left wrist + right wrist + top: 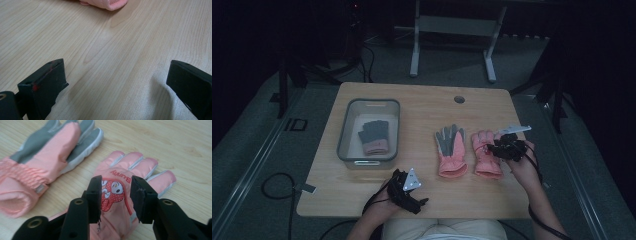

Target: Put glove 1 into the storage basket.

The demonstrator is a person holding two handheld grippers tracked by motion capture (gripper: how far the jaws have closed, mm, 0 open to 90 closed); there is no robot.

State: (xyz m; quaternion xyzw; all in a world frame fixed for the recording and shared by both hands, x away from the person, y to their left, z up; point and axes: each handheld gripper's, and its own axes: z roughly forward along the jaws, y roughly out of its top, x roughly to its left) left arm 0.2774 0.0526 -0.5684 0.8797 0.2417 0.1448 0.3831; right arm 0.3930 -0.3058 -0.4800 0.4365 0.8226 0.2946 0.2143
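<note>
Two pink gloves lie side by side on the wooden table (422, 107). The left one (451, 150) (45, 152) lies with its grey palm up. The right one (486, 155) (125, 170) shows a cartoon bunny print, and my right gripper (493, 149) (115, 182) hovers just above it, open. Its jaws stand apart over the print without pressing on the fabric. My left gripper (414, 197) (117, 77) rests low near the table's front edge, open with bare wood between its jaws. The cuff of a pink glove (107, 3) lies ahead of it.
A grey plastic bin (346, 137) at the table's left holds a grey knit glove with a pink cuff (374, 136). A round cable hole (459, 99) sits near the far edge. Cables trail on the floor at the left, and a white desk frame (452, 45) stands behind.
</note>
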